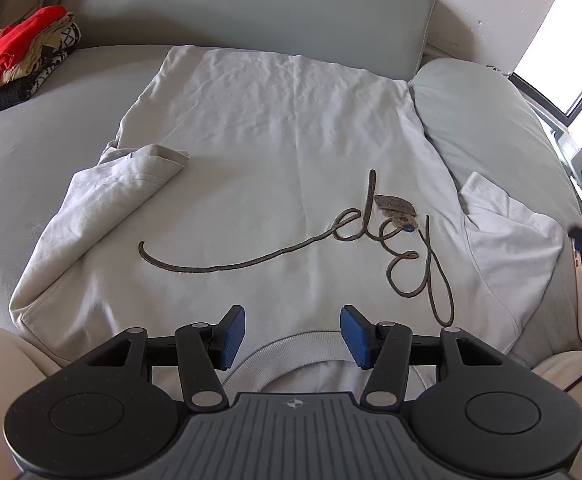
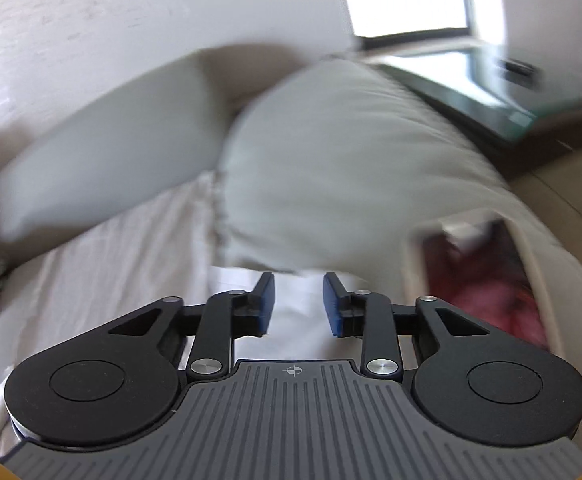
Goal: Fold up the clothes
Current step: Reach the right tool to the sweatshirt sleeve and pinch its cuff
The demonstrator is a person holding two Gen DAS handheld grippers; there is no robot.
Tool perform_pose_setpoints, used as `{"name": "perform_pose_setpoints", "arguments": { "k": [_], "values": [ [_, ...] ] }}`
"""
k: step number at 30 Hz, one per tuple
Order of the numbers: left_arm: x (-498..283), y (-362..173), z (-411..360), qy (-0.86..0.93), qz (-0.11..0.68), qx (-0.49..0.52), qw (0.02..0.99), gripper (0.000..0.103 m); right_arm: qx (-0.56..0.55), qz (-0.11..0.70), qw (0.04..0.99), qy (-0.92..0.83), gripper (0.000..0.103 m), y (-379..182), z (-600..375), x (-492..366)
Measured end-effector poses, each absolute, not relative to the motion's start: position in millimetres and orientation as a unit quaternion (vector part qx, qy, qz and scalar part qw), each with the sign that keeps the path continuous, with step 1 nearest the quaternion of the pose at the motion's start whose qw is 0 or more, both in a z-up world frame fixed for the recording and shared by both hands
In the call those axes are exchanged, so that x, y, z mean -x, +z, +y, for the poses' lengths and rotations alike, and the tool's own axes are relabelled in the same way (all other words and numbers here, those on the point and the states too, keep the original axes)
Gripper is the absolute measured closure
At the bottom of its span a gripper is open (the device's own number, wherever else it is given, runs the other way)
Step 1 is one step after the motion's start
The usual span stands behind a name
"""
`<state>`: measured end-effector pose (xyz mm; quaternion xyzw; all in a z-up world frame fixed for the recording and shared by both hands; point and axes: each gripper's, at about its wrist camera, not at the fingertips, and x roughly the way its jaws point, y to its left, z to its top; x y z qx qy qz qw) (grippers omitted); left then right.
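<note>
**Left wrist view: soft shirt, both grippers empty**

Shirt [image 1: 275, 152] lies flat on the sofa [image 1: 31, 168], collar [image 1: 291, 344] between your left gripper [image 1: 293, 334] jaws, which stand half open on nothing. Left sleeve [image 1: 107, 200] is already folded in; right sleeve [image 1: 511, 240] lies out past the right jaw. Right gripper [image 2: 299, 304]: narrow gap, empty. Judgement: light, limp, wrinkly cotton; pinch the hem or sleeve edge.

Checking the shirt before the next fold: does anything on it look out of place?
Yes. A hang tag lies loose across the script lettering on the white T-shirt, so it could get folded inside. The two sleeves also lie unevenly.
</note>
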<state>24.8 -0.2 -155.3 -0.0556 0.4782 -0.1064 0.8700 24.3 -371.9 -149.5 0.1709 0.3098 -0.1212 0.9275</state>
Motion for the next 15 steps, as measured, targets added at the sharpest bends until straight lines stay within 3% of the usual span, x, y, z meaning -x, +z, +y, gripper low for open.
{"name": "perform_pose_setpoints", "arguments": {
  "k": [8,15],
  "values": [
    [-62,-147,-12,-0.096,0.474,0.033,0.875,0.045,-0.056,0.395,0.915,-0.061,0.062,-170,-338,-115],
    [-107,-158,-27,-0.098,0.491,0.02,0.865,0.045,0.008,0.427,0.904,-0.016,0.062,-197,-326,-136]
  ]
}}
